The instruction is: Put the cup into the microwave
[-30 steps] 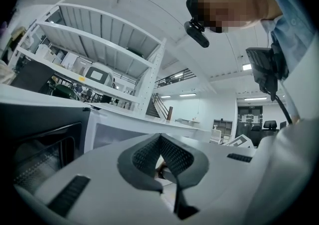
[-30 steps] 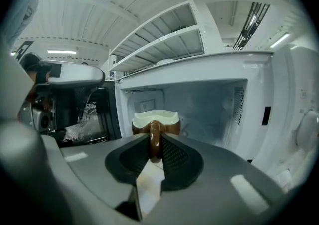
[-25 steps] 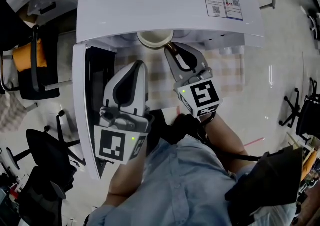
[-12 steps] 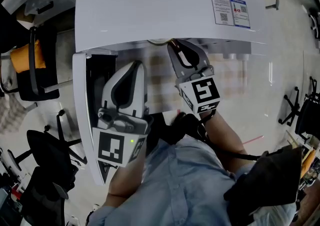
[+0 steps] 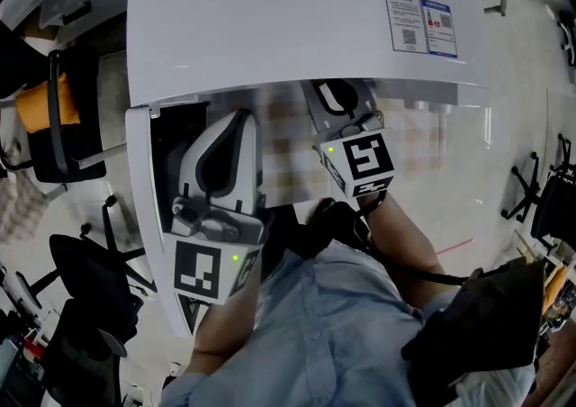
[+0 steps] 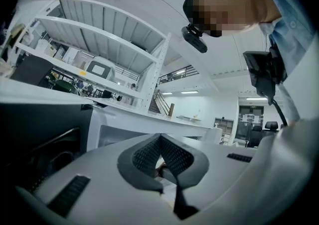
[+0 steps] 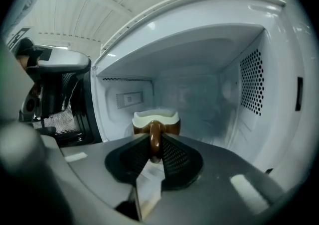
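Since the earlier frame, cup is passing from the microwave's front edge to under its white top, so the head view is no longer showing it. Right gripper is clamping the brown handle, which is pointing back toward lower centre with its loop vertical. Cup is standing upright, cream rim up, inside the cavity. Left gripper, jaws together and empty, is hovering beside the open door at left. Checked cloth is lying below; office chairs are standing on pale floor.

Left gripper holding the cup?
No, the cup is clamped by its handle between the jaws of the right gripper, while the left gripper has its jaws together on nothing.
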{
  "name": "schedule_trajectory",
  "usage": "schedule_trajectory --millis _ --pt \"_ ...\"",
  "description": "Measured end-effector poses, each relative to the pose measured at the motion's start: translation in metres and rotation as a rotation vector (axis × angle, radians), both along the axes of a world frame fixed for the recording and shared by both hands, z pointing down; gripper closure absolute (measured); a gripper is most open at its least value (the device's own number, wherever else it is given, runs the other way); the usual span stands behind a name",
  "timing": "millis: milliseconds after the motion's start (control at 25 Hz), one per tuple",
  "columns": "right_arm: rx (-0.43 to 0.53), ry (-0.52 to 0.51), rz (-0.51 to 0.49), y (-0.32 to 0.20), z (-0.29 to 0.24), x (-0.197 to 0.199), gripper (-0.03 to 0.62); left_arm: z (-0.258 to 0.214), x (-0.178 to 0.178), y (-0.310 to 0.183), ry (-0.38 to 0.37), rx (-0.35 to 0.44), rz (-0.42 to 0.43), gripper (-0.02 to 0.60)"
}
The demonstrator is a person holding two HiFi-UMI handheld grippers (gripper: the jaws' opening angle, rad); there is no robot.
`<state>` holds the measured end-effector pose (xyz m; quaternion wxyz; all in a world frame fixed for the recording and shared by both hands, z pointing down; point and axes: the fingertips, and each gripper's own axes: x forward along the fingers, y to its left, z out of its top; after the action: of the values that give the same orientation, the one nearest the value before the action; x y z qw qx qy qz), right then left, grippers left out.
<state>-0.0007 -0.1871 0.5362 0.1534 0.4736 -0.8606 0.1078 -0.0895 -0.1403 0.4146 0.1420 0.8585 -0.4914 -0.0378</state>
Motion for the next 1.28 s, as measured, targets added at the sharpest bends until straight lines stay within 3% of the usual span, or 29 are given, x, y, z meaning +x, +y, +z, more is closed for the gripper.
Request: schedule_trajectory --millis 960,1120,1280 --pt "-0.009 0.054 0.053 -0.039 0.008 -0.014 0.536 -0.005 -0.012 0.005 0.016 -0.005 -0.015 0.577" --pt "-0.02 0.043 0.052 -0.03 0.012 -0.012 0.467 -0.011 -0.008 0.014 0.024 0.01 -0.015 0.576" --pt "-0.025 0.033 0.057 -0.014 0.005 -0.01 0.465 -0.018 0.0 0.029 0.02 0.026 -0.005 0.577"
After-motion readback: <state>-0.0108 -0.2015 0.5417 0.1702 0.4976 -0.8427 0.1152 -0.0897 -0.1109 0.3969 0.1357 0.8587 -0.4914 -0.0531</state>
